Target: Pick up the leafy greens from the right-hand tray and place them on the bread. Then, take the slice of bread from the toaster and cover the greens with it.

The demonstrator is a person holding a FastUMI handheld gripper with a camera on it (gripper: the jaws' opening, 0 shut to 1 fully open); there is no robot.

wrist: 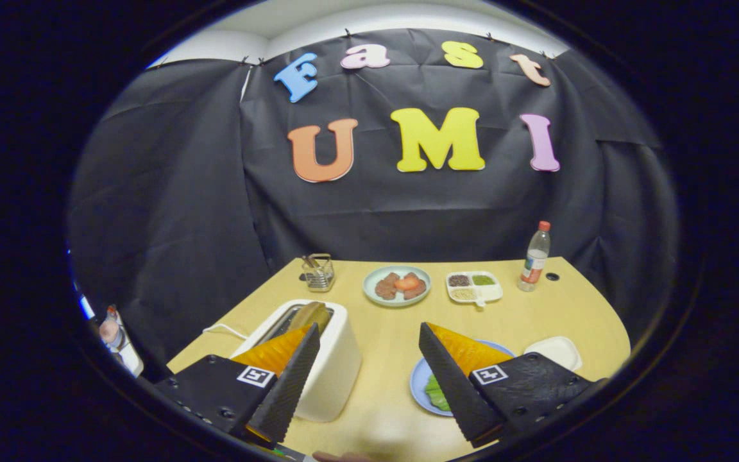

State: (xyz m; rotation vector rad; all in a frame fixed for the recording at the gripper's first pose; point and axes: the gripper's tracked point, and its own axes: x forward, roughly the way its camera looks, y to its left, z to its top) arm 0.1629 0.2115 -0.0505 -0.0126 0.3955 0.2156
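**Gripper view: fingers spread wide above the table, greens on the plate, toast waiting in the toaster**

We look forward along our gripper (369,378), whose two fingers stand wide apart and hold nothing. Behind the right finger lies a round blue plate (422,385), and on it a flat piece of leafy green lettuce (437,393); the finger hides most of the plate, so we cannot tell whether bread lies under the greens. Just beyond that finger sits a small white tray (555,351). Behind the left finger stands a boxy white toaster (331,366) with a browned slice of bread (310,314) rising out of its slot. Further ahead, between the fingers, sit a pale round plate of meat slices (397,285), a white divided dish of seasonings (474,287), a small wire rack (319,272) and a clear plastic bottle with a red cap (535,256).

We judge the toast to be the next thing to fetch. The risks: a finger may strike the toaster wall and shove it across the light wooden table (382,333); a shallow pinch on the slice's edge may let it slip or tear; lowering it off-centre may drag the greens off the plate.
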